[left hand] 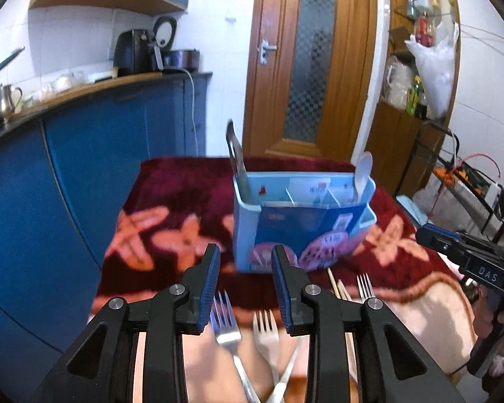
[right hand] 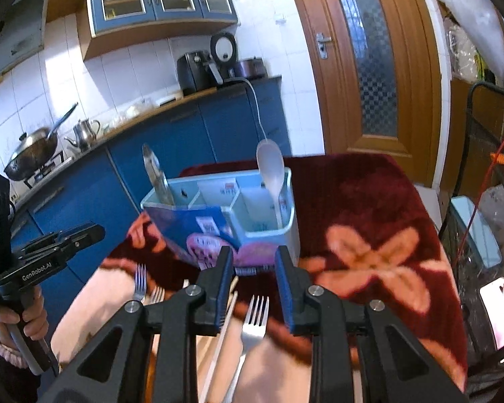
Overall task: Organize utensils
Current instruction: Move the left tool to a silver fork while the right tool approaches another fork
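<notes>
A light blue utensil caddy point(left hand: 285, 231) point(right hand: 262, 221) stands on the red flowered tablecloth. A metal utensil point(left hand: 236, 158) point(right hand: 156, 178) stands in its left compartment and a white plastic spoon point(left hand: 363, 171) point(right hand: 272, 174) in its right one. Two metal forks point(left hand: 226, 322) point(left hand: 267, 332) lie crossed on the cloth under my open, empty left gripper point(left hand: 247, 258). A third fork point(left hand: 365, 285) point(right hand: 255, 322) and chopsticks point(left hand: 336, 285) point(right hand: 221, 332) lie under my open, empty right gripper point(right hand: 253, 262). The right gripper shows at the right of the left wrist view point(left hand: 467, 258), the left gripper at the left of the right wrist view point(right hand: 60, 245).
Blue kitchen cabinets point(left hand: 84, 168) with a counter holding a kettle point(right hand: 84, 132), a wok point(right hand: 33, 151) and appliances run along the left. A wooden door point(left hand: 305, 60) stands behind the table. A wire rack point(left hand: 470, 181) and shelves are at the right.
</notes>
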Motion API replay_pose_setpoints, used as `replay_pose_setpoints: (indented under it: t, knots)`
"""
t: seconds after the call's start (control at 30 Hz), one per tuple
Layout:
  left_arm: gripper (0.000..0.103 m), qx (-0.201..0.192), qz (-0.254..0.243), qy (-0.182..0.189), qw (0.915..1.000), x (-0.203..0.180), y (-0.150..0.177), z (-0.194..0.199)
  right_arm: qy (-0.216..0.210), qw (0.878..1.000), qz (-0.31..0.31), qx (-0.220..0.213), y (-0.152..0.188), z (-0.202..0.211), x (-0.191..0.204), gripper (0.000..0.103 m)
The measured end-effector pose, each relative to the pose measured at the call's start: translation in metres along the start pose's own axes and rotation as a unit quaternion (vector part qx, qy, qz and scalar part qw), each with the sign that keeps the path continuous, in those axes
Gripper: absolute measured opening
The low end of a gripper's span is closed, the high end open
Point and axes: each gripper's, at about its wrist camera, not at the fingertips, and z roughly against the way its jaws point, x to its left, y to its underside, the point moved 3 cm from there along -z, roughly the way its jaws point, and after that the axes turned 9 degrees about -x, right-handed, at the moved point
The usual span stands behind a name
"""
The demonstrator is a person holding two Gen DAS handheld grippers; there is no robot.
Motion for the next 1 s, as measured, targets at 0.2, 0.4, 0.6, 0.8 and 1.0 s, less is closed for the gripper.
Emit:
replay_pose_setpoints:
  t: [0.2,0.4,0.6,0.8,1.0]
  knots:
    - [0.032,0.036,0.001,0.018,0.9992,-0.011,0.021,-0.009,0.008,0.999,-0.007,0.032,0.019,-0.001,-0.003,0.029]
    - [0.032,0.078,0.011,0.039,0.9961,-0.024,0.044,-0.027,0.004,0.999,-0.018,0.043,0.031,0.002,-0.007,0.034]
    - [0.032,0.125,0.005,0.047,0.991,-0.035,0.064,-0.044,0.0,0.998,-0.018,0.054,0.04,0.003,-0.01,0.035]
    - [0.032,0.148,-0.025,0.045,0.9877,-0.045,0.072,-0.05,-0.004,0.998,-0.02,0.063,0.046,-0.001,-0.012,0.035]
    - [0.032,0.182,-0.042,0.039,0.9817,-0.048,0.077,-0.058,-0.006,0.997,-0.022,0.071,0.051,-0.006,-0.015,0.036]
